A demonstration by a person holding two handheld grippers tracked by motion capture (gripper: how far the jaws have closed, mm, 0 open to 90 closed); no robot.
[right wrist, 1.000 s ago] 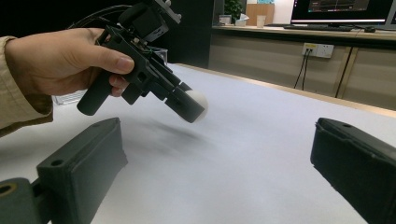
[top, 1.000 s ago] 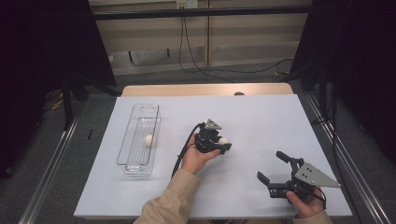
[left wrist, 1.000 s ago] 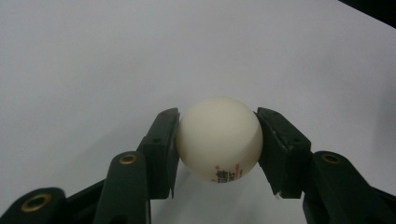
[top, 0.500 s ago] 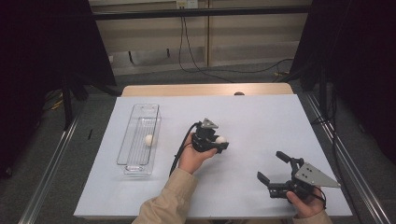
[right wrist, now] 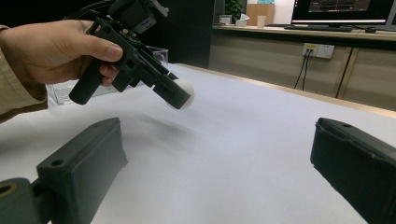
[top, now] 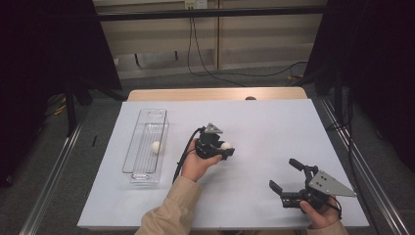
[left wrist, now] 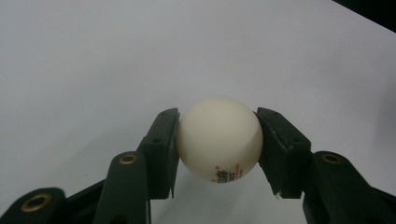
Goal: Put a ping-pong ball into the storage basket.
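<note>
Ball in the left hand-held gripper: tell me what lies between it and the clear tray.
Nothing visible does. The ball is clamped in the left hand-held gripper, lifted above the white table. The clear tray, already holding another ball, sits to its left with only bare tabletop between them.

The left hand-held gripper (top: 226,149) has drifted slightly toward the tray (top: 147,147) — white ball (top: 225,145) (clamped) carried along.
</note>
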